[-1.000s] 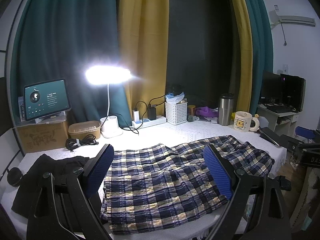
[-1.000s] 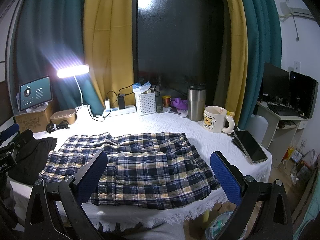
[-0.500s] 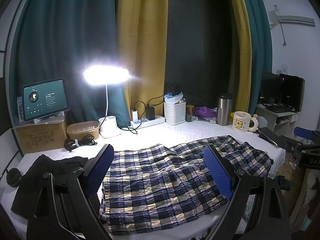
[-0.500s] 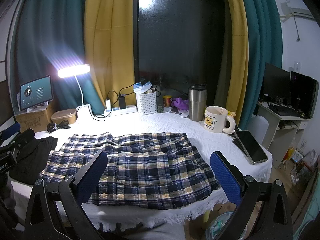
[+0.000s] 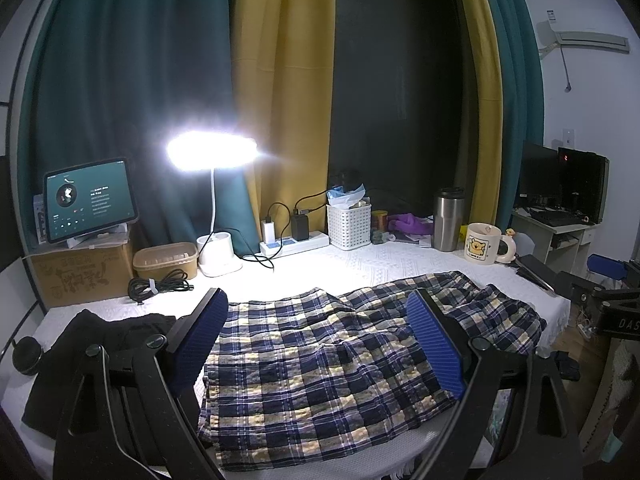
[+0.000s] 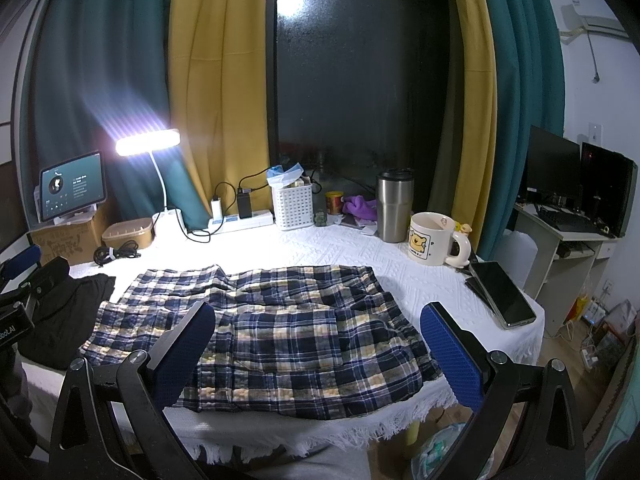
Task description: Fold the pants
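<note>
- left gripper (image 5: 318, 340): jaws spread wide, holding nothing; plaid pants (image 5: 360, 356) lie flat on the worktop (image 5: 360, 264) just ahead and below
- right gripper (image 6: 318, 354): jaws apart, empty; pants (image 6: 280, 328) spread ahead between its fingers; black garment (image 6: 60, 320) to its left; phone (image 6: 502, 298) to its right

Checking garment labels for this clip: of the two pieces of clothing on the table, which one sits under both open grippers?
The plaid pants, spread flat mid-table under both grippers. The black garment lies bunched at the table's left end, beside them.
</note>
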The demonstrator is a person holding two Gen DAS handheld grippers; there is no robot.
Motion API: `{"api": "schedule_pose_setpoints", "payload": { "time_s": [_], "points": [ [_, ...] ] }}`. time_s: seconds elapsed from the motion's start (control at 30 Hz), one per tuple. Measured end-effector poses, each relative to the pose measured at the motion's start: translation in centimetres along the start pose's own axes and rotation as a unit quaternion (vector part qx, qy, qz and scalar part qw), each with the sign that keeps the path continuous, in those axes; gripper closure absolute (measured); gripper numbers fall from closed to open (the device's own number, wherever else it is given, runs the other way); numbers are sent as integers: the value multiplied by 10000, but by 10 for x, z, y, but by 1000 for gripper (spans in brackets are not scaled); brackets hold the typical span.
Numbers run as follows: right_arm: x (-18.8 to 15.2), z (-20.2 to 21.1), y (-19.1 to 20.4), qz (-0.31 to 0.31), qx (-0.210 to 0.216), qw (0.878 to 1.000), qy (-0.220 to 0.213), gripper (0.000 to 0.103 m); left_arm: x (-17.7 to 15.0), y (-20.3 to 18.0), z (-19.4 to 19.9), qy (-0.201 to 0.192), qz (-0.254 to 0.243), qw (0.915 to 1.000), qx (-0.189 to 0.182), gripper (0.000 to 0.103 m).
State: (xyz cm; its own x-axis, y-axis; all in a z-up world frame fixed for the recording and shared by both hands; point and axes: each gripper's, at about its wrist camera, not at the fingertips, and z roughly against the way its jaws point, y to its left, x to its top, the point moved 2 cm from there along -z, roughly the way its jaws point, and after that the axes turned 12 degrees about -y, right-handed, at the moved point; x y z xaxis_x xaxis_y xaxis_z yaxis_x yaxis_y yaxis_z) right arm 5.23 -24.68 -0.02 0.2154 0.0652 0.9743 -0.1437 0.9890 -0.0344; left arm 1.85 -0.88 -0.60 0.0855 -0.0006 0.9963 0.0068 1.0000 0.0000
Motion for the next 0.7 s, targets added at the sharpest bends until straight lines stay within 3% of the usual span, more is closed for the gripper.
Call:
{"api": "schedule_pose_setpoints", "payload": {
  "time_s": [0.33,0.7],
  "points": [
    [-4,-7,3,40,23,10000,84,0,-1,-7,-3,78,13,10000,-7,12],
    [-22,-70,-19,9,-122,9981,601,0,-20,27,-54,566,-104,9981,221,12]
  ]
}}
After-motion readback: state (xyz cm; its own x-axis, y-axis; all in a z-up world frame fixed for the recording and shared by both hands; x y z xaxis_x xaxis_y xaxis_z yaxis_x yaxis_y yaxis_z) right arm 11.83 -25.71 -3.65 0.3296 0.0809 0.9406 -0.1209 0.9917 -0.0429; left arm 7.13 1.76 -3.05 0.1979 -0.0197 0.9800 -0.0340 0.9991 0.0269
